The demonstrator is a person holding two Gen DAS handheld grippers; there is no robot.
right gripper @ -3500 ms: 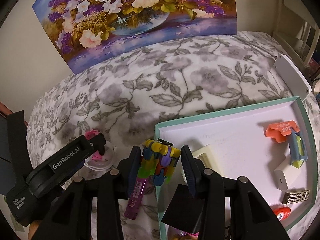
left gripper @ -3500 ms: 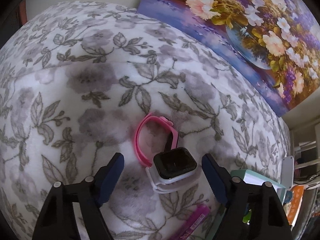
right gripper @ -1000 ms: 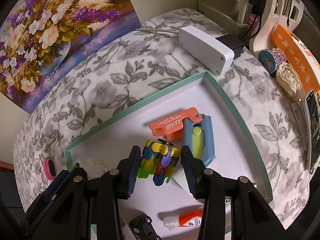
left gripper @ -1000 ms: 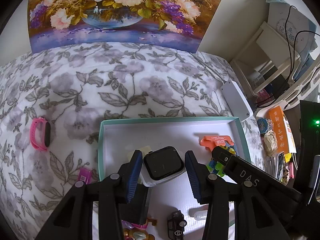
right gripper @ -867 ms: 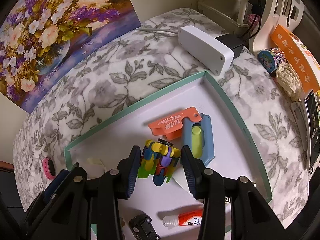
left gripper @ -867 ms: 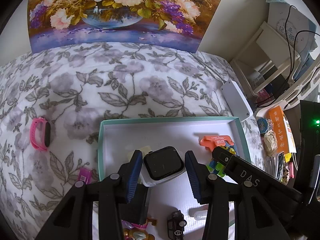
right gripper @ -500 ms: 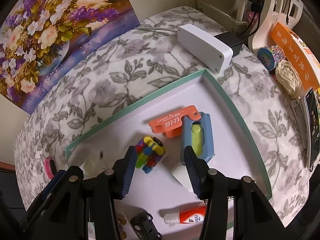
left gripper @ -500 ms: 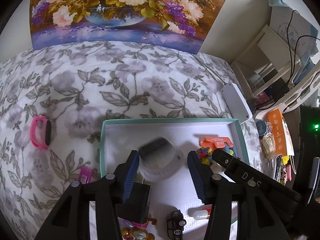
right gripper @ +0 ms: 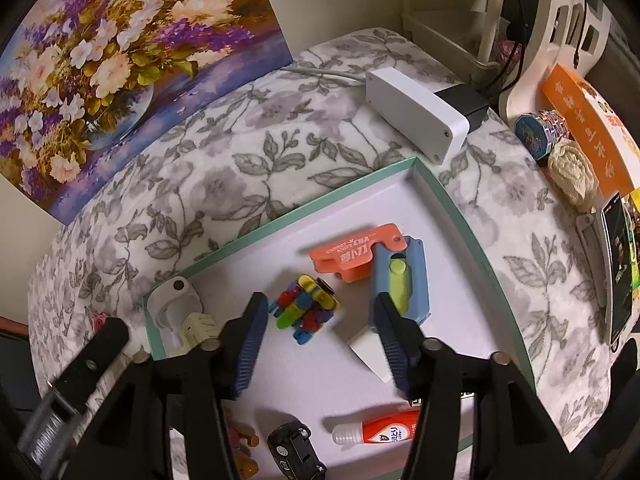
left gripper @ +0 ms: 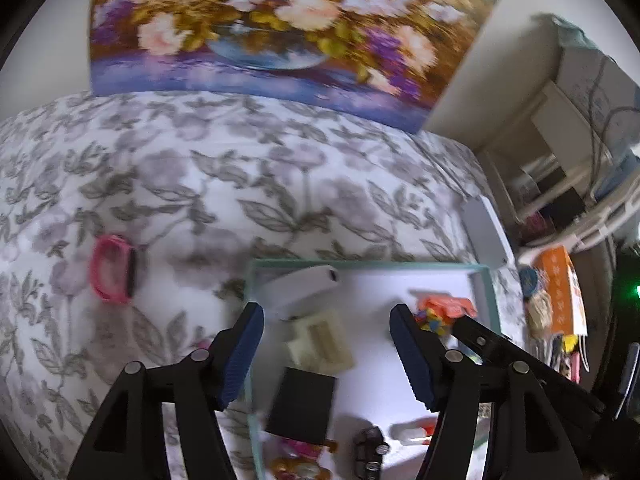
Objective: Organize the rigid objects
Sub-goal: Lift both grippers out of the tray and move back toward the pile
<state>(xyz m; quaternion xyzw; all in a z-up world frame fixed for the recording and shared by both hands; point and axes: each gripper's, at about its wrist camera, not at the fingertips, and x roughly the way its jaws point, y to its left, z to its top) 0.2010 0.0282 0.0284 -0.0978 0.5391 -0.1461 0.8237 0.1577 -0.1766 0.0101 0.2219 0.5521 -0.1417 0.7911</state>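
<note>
White smartwatch point(right gripper: 173, 307), lying in the far left corner of the teal-rimmed tray point(right gripper: 468, 220), against a cream block point(right gripper: 200, 326). Multicoloured block toy point(right gripper: 306, 308), lying free on the white tray floor, near an orange knife case point(right gripper: 356, 256) that overlaps a blue case point(right gripper: 416, 280). Pink wristband point(left gripper: 114, 274), on the floral cloth point(left gripper: 240, 168), apart from the tray.

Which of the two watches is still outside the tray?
The pink watch. It lies on the flowered cloth, left of the tray; the white watch sits in the tray's corner.
</note>
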